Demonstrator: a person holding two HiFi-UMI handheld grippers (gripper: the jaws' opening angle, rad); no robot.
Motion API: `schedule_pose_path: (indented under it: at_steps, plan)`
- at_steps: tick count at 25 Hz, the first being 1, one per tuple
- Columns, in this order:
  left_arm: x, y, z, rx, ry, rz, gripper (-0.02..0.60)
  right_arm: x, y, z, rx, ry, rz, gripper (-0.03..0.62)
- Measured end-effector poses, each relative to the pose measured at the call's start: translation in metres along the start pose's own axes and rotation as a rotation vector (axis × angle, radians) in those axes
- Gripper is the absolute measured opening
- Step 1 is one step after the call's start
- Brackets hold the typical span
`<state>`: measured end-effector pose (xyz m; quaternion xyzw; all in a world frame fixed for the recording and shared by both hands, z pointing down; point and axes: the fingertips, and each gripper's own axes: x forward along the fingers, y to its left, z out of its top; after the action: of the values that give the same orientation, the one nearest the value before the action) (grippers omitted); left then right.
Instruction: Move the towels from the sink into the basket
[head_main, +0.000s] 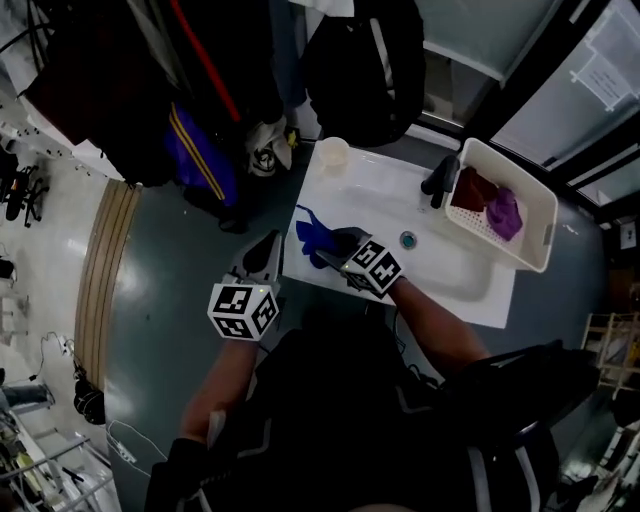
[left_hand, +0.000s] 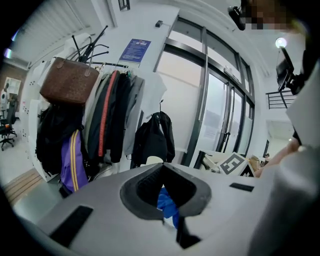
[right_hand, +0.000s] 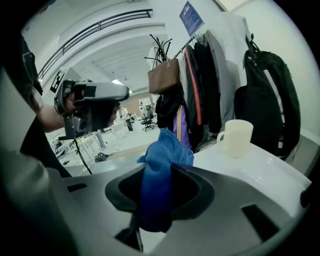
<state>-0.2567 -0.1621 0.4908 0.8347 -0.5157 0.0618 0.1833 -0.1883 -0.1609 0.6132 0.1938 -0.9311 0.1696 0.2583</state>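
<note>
Progress: maroon towel (head_main: 470, 190) and purple towel (head_main: 503, 212) lie in basket (head_main: 520, 172) | blue towel (head_main: 316, 232) pinched in right gripper (head_main: 338, 250) fingers over left end of sink (head_main: 450, 270), not yet carried across | left gripper (left_hand: 161, 170) fingers closed, empty

Mug (head_main: 332, 155), backpack (head_main: 365, 62), hanging coats (head_main: 200, 75)
</note>
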Motion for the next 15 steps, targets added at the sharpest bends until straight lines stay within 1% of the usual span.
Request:
schedule_pose_path:
  at_steps: [4, 10, 15]
  plan:
    - [0.022, -0.027, 0.013, 0.014, -0.023, -0.081, 0.006, -0.043, -0.010, 0.015, 0.022, -0.075, -0.073, 0.126]
    - [0.055, -0.070, 0.028, 0.031, -0.034, -0.171, 0.006, -0.120, -0.035, 0.028, 0.053, -0.166, -0.186, 0.127]
    - [0.079, -0.107, 0.040, 0.058, -0.041, -0.249, 0.006, -0.180, -0.061, 0.026, 0.083, -0.202, -0.321, 0.127]
